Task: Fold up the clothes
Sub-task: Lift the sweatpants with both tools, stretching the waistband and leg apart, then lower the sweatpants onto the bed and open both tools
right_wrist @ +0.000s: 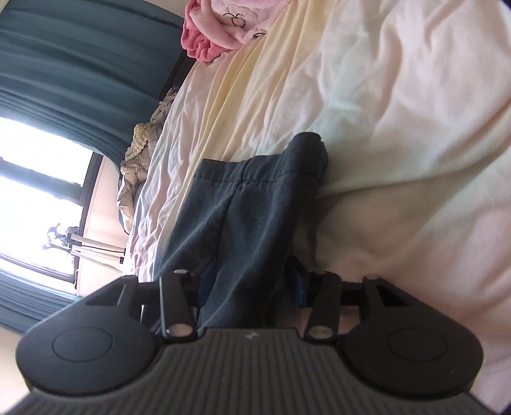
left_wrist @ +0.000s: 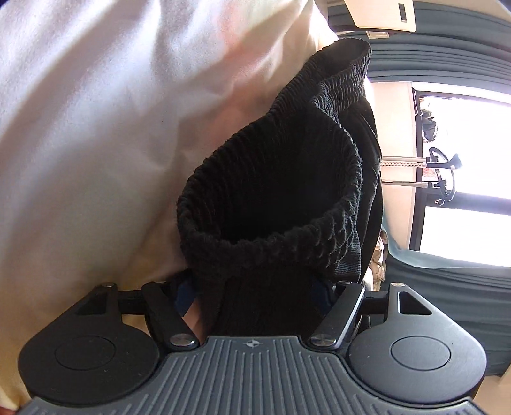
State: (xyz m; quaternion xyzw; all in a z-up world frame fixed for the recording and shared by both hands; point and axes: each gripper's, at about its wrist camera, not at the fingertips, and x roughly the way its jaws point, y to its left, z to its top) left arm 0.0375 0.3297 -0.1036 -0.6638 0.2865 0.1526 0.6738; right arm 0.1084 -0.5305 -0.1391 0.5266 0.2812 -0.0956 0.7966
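A black garment with a ribbed elastic band point(left_wrist: 274, 198) fills the middle of the left wrist view; my left gripper point(left_wrist: 258, 287) is shut on its bunched cloth, the band standing open above the fingers. In the right wrist view my right gripper point(right_wrist: 252, 277) is shut on dark grey-blue cloth with a stitched hem point(right_wrist: 242, 198), apparently the same garment, lifted over the cream bedsheet point(right_wrist: 383, 95). The fingertips of both grippers are hidden in the fabric.
The cream sheet point(left_wrist: 95, 127) lies behind the garment. A pink fluffy garment point(right_wrist: 217, 28) lies at the bed's far end. Beige bedding point(right_wrist: 134, 178) is piled at the bed's edge. Teal curtains point(right_wrist: 64, 64) and a bright window point(left_wrist: 463, 159) are beyond.
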